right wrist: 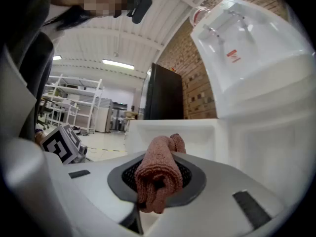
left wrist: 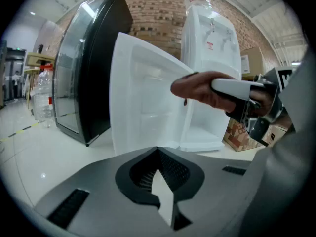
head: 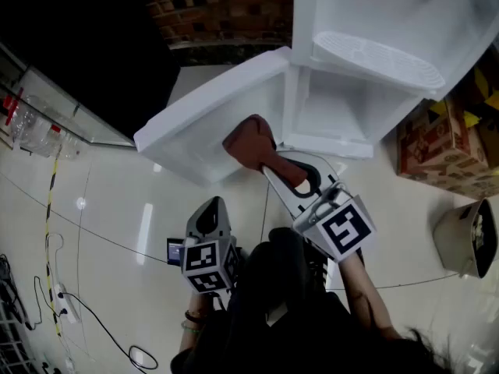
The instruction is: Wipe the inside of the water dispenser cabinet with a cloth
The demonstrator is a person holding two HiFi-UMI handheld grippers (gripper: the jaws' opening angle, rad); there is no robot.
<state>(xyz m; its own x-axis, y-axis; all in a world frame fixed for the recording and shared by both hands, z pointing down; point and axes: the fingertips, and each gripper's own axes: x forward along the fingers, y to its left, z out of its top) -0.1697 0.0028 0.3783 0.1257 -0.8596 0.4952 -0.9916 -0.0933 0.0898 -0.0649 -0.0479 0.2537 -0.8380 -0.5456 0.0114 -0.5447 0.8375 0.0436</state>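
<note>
The white water dispenser [head: 374, 22] stands on the floor ahead of me. Its lower cabinet [head: 343, 107] is open, and the door [head: 210, 131] is swung out to the left. My right gripper [head: 265, 162] is shut on a folded reddish-brown cloth [head: 249, 140], held just in front of the door's hinge side and outside the cabinet. In the right gripper view the cloth [right wrist: 158, 177] sticks out of the right gripper [right wrist: 155, 181] toward the door [right wrist: 168, 130]. My left gripper [head: 209, 209] hangs lower and nearer to me, shut and empty [left wrist: 159, 177], facing the door [left wrist: 143, 98].
Patterned cardboard boxes [head: 444, 146] sit right of the dispenser. A grey bin [head: 468, 240] is on the floor at the far right. A black glass-front cabinet [left wrist: 84, 68] stands left of the door, with water bottles [left wrist: 42, 93] beyond it. Cables [head: 54, 287] lie at lower left.
</note>
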